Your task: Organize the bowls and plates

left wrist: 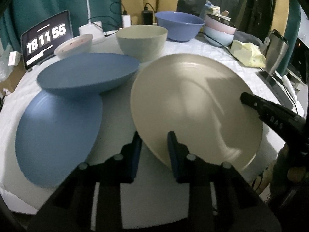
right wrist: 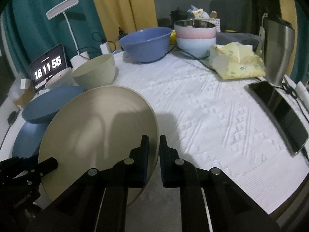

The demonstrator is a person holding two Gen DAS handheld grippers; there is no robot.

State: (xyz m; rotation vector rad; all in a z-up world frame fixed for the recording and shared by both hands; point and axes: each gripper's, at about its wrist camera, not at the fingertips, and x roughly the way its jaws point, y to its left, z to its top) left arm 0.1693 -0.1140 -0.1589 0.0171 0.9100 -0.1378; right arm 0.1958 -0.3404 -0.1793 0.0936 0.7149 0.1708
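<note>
A large cream plate is held tilted above the white table; it also shows in the right wrist view. My right gripper is shut on its right rim. My left gripper is open, its jaws straddling the plate's near edge without clamping it. A blue plate lies flat at the left with a blue shallow bowl resting partly on it. Behind stand a cream bowl, a pink-white bowl, a large blue bowl and a pink-and-pale-blue bowl stack.
A tablet clock and a lamp base with cables stand at the back left. A yellow tissue pack, a steel tumbler and a phone lie at the right. The white tablecloth spreads in the middle.
</note>
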